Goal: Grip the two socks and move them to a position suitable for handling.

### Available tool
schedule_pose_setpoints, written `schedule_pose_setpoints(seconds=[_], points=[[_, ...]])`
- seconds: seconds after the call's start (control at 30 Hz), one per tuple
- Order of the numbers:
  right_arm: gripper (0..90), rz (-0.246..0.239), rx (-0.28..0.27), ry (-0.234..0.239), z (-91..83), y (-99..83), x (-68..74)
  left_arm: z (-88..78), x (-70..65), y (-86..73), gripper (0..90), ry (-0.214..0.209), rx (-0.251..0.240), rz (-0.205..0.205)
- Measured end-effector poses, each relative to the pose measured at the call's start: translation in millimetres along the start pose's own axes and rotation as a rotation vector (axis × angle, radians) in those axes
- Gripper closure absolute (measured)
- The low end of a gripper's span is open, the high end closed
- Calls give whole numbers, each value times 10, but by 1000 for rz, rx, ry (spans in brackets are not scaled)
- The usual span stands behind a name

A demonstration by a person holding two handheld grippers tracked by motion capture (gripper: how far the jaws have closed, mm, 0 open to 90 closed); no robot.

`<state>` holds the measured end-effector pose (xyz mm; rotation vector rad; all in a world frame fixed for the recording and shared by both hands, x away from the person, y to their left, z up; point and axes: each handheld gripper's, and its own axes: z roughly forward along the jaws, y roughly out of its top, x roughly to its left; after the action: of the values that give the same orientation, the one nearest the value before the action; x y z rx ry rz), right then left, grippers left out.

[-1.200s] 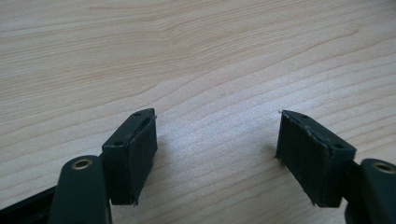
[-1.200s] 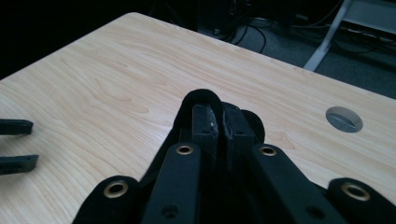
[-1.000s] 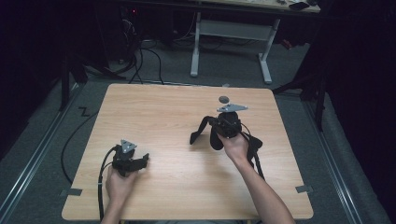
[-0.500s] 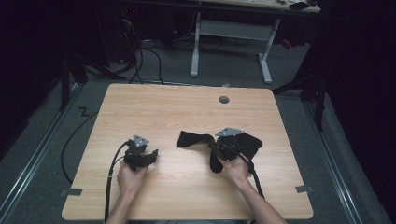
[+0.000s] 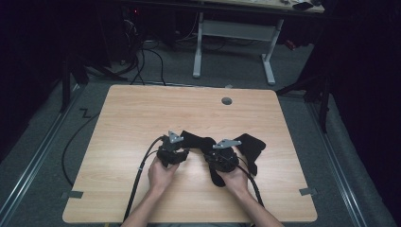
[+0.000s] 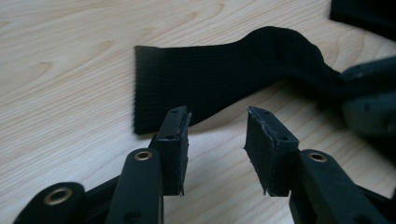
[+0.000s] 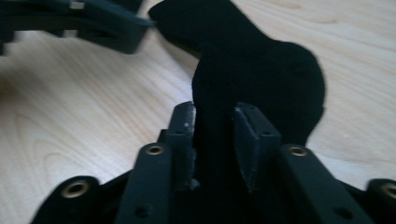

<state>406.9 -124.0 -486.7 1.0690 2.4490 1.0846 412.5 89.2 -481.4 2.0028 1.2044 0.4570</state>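
**Sock down on the table, both grippers working its ends**

Sock point(image 5: 208, 144) is lying flat on the wooden table point(image 5: 142, 113) now, a black one, stretched between my two tools in the high view. A second dark piece of cloth point(image 5: 250, 146) sits just beyond my right gripper; I can't tell whether it is the same sock folded over or its partner.

My left gripper point(image 6: 217, 135) is low over the wood, jaws about half apart and just been closing. Nothing is between them yet. The ribbed cuff point(image 6: 154, 88) lies just ahead of the tips and a little to the left-hand jaw's side, with its lower edge near that jaw. So that grab is not made.

My right gripper point(image 7: 215, 135) has the sock's other end running straight up between its jaws. These jaws have just been opening, and I see the cloth filling the gap. Whether the pads still press on it, I can't tell; it looks more like a release than a hold.

My read on progress: the laying-down part looks done, the sock rests on the table rather than hanging. What's left, I judge, is for the left tool to take the cuff and for the pair to straighten or fold the sock.
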Motion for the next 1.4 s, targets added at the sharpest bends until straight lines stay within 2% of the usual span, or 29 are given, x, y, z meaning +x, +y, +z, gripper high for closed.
schedule_pose_setpoints(seconds=[0.17,0.23,0.27,0.3,0.33,0.47,0.53,0.6,0.67,0.7,0.73,0.83,0.87,0.93,1.0,1.17,1.4], points=[[587,-21,-6,57,-42,10,45,94,39,29,618,-4,18,-10],[595,-22,-56,75,-127,14,44,91,62,18,619,-3,20,-20],[607,-21,-96,98,-174,2,31,89,72,12,619,-5,21,-23],[617,-16,-120,122,-209,-17,24,93,82,11,621,-3,26,-21],[641,-21,-128,120,-226,-35,21,99,90,12,625,4,32,-20],[779,-13,-115,95,-251,-65,-21,109,122,24,632,14,40,-16],[807,-7,-117,99,-269,-63,-31,114,137,34,630,21,32,-11],[804,-7,-112,111,-272,-62,-26,112,144,39,621,15,30,-28],[734,-6,-95,132,-255,-68,-11,106,163,58,606,18,27,-25],[681,-18,-90,112,-252,-70,2,89,163,68,592,19,23,-29],[664,-26,-92,86,-251,-70,2,34,165,82,585,35,-7,-17],[680,-6,-119,32,-259,-71,-51,-80,145,118,567,52,-65,9],[692,-3,-118,20,-260,-78,-58,-102,143,129,567,52,-68,16],[720,-1,-119,23,-250,-86,-82,-82,148,164,559,35,-35,15],[752,2,-117,24,-249,-92,-101,-39,140,184,560,36,-17,16],[783,-28,-62,7,-189,-133,-92,139,159,157,597,3,49,-12],[783,-37,7,10,-79,-238,-90,268,170,146,652,15,59,-11]])
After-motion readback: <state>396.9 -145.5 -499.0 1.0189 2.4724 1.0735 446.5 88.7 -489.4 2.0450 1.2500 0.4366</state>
